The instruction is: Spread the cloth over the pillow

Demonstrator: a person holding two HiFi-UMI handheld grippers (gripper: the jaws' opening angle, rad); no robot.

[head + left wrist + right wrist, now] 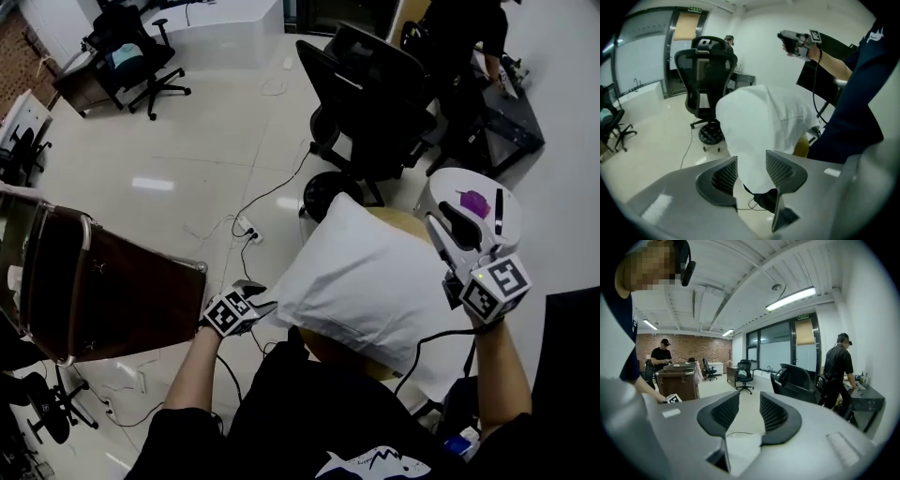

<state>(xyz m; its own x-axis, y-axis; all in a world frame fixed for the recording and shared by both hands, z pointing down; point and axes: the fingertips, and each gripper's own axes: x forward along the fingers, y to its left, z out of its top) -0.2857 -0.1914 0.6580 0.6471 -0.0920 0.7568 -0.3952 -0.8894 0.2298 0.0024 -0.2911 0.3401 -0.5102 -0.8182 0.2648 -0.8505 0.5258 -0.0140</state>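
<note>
A white cloth [366, 277] lies draped over the pillow, which rests on a round yellowish stool [410, 219]; the pillow itself is hidden under it. My left gripper [265, 302] is low at the cloth's left corner. In the left gripper view the cloth [759, 122] hangs down into the gap of the left gripper [751, 161]; the jaws stand apart and do not visibly press it. My right gripper [445, 223] is raised above the pillow's right end. In its own view the right gripper [750, 401] is open with nothing between the jaws.
A black office chair [370, 103] stands just behind the pillow. A white round side table [448, 180] holding a purple item is at right. A brown wooden cabinet [103, 291] is at left. Cables and a power strip [248, 230] lie on the floor. A person [839, 371] stands at a dark desk.
</note>
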